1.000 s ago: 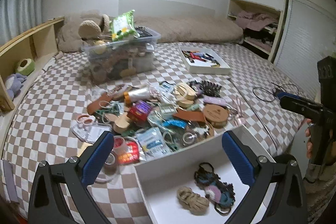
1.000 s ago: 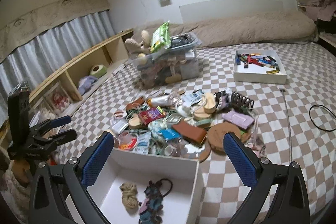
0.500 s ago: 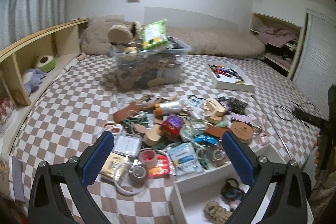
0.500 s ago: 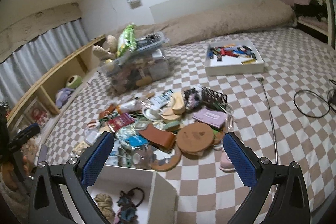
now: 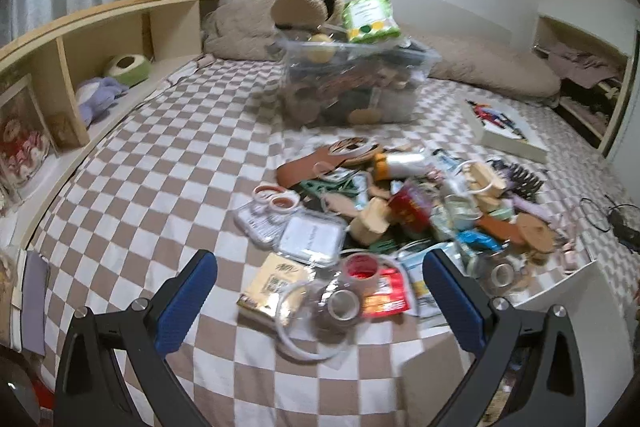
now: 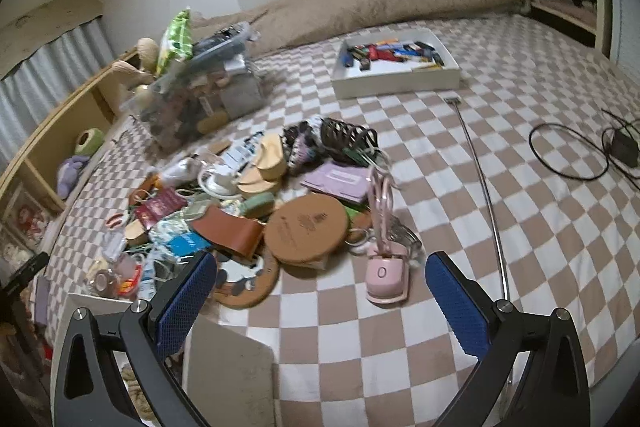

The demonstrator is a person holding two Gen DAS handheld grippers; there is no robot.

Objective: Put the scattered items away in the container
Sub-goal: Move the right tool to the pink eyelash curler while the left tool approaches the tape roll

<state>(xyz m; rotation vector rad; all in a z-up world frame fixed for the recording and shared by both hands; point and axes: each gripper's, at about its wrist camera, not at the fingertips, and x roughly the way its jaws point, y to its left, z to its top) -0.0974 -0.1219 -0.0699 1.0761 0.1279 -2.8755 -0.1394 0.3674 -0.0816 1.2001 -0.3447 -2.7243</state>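
Observation:
A pile of small items lies on the checkered bedspread: a clear tape roll (image 5: pixel 340 303), a red-lidded jar (image 5: pixel 361 265), a clear flat case (image 5: pixel 314 237), a round cork coaster (image 6: pixel 306 229), a brown leather pouch (image 6: pixel 230 233) and a pink stapler-like item (image 6: pixel 386 277). The white open box (image 5: pixel 560 303) sits at the near edge; it also shows in the right wrist view (image 6: pixel 228 359). My left gripper (image 5: pixel 320 301) is open and empty above the tape roll. My right gripper (image 6: pixel 320 301) is open and empty near the coaster and the pink item.
A full clear plastic bin (image 5: pixel 352 83) stands behind the pile. A white tray of coloured small parts (image 6: pixel 396 65) lies at the back right. A thin metal rod (image 6: pixel 484 195) and black cable (image 6: pixel 568 155) lie at the right. Wooden shelves (image 5: pixel 72 67) run along the left.
Both grippers swung outward: the left view turned left and the right view turned right, so the white box slid toward the frame edges. Both stay open and empty.

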